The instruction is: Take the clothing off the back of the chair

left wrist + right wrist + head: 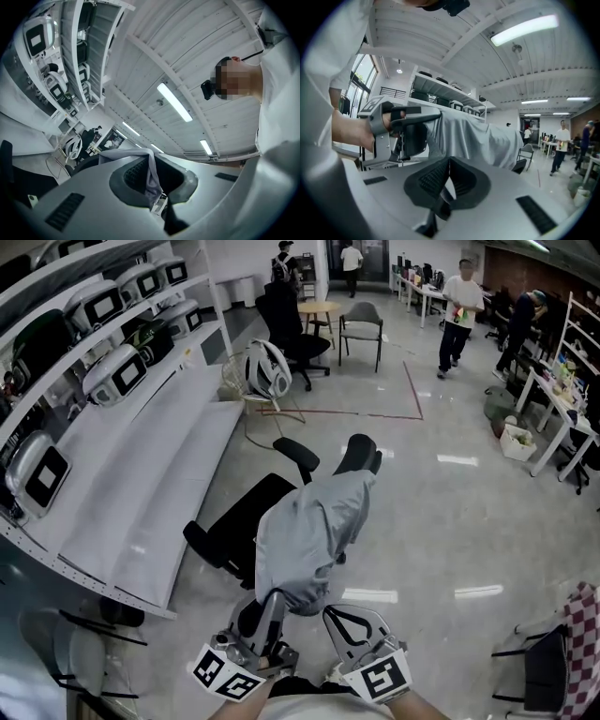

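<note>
Over the back of the black office chair hangs the pale grey cloth garment, its lower edge pinched in the left tool directly beneath, while the right tool alongside is pressed together, empty.

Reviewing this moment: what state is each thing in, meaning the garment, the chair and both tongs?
Grey cloth garment: draped over the chair back, one edge pinched.
Black office chair: upright, seat bare, back covered, headrest showing.
Left tongs: shut on the garment.
Right tongs: shut, nothing between them.
</note>
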A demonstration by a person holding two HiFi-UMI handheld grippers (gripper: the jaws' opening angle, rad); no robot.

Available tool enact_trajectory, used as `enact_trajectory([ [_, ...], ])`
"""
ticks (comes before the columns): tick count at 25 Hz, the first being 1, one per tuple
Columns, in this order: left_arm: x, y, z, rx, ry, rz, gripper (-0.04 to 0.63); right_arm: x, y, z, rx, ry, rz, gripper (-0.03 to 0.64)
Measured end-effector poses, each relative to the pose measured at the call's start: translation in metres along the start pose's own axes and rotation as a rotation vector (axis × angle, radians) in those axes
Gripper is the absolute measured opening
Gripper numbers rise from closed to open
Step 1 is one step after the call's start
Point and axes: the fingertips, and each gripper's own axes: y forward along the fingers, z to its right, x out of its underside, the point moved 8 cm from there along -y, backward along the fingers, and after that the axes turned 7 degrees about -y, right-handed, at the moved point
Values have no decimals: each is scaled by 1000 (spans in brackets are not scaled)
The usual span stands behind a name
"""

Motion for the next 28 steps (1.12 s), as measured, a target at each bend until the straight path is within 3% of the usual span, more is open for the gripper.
enact_trajectory([
  [9, -14, -14, 26, 39, 18, 47, 26, 1, -2, -10, -41, 18, 42, 17],
  [16, -22, -24, 37, 112, -11, 57, 25, -4, -8, -26, -18, -8, 30, 17],
  [28, -48, -104, 40, 224, -122, 38, 25, -29, -21, -118, 79, -21, -63, 17],
])
